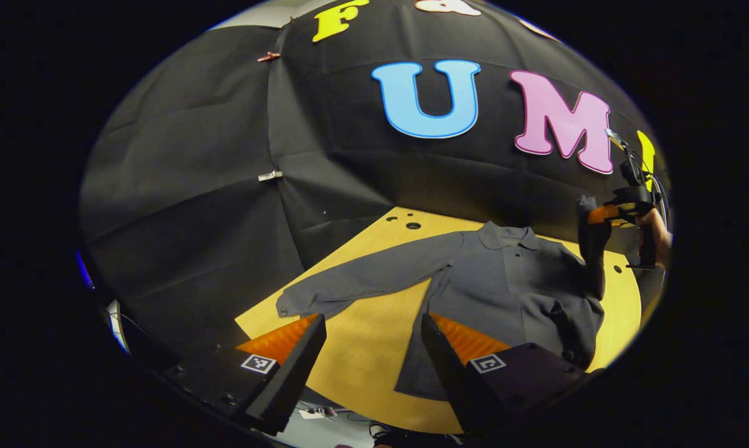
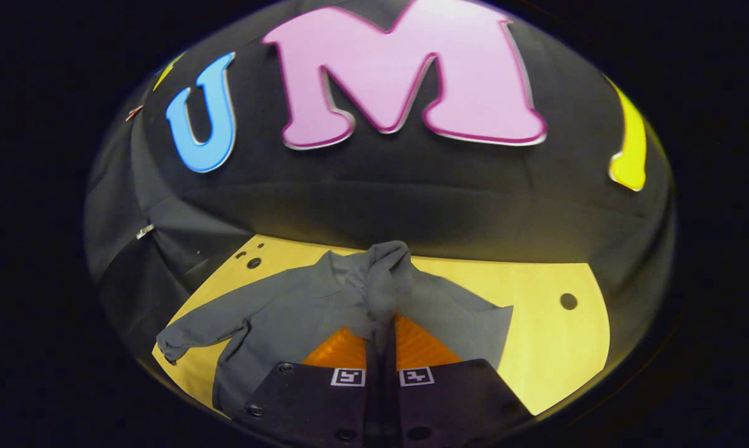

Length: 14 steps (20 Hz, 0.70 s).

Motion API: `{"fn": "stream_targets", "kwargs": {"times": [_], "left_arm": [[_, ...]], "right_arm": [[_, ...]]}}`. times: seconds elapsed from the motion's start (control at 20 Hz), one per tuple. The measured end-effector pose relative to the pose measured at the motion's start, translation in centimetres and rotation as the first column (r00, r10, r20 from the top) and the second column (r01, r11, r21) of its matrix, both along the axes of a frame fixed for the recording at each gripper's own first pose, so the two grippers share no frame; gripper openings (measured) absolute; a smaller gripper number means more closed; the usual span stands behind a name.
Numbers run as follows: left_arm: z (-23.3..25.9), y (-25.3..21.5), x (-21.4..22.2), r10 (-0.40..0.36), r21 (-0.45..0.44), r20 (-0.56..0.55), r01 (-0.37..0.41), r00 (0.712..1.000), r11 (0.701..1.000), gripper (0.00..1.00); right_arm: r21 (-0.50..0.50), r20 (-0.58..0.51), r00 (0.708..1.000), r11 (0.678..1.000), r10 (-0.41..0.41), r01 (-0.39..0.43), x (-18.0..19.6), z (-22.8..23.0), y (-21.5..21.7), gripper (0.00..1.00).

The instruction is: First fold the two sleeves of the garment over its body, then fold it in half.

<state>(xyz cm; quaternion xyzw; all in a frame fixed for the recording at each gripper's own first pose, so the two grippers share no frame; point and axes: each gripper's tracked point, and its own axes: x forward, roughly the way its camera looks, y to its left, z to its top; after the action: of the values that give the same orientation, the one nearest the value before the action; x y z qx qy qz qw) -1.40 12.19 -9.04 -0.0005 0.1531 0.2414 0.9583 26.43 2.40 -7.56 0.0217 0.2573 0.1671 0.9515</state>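
A grey long-sleeved shirt [image 1: 505, 280] lies flat on the yellow wooden table [image 1: 374, 348], collar toward the wall. One sleeve [image 1: 362, 280] stretches out to the side, its cuff just ahead of my left gripper [image 1: 374, 336], which hovers open above the table with nothing between its fingers. My right gripper [image 2: 380, 323] is shut on the other sleeve [image 2: 383, 267], whose cuff bunches up above the fingertips, lifted over the shirt body [image 2: 287, 317]. In the left gripper view that right gripper [image 1: 598, 227] hangs at the far right, held by a hand, with the sleeve draping down from it.
Black cloth wall [image 1: 225, 186] stands close behind the table. Round holes [image 2: 568, 301] mark the tabletop. Bare table [image 2: 548, 354] lies beside the shirt. The table's near edge drops off under the left gripper.
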Motion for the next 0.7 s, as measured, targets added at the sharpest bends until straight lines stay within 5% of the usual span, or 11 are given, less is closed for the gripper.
{"fn": "stream_targets", "kwargs": {"times": [0.7], "left_arm": [[-3.0,5.6,1.4,0.121,-0.096,-0.019,-0.122,0.993,0.988,0.97]], "right_arm": [[-0.050,-0.128,0.970,0.976,0.206,-0.213,-0.4,-9.3,20.4,0.05]]}}
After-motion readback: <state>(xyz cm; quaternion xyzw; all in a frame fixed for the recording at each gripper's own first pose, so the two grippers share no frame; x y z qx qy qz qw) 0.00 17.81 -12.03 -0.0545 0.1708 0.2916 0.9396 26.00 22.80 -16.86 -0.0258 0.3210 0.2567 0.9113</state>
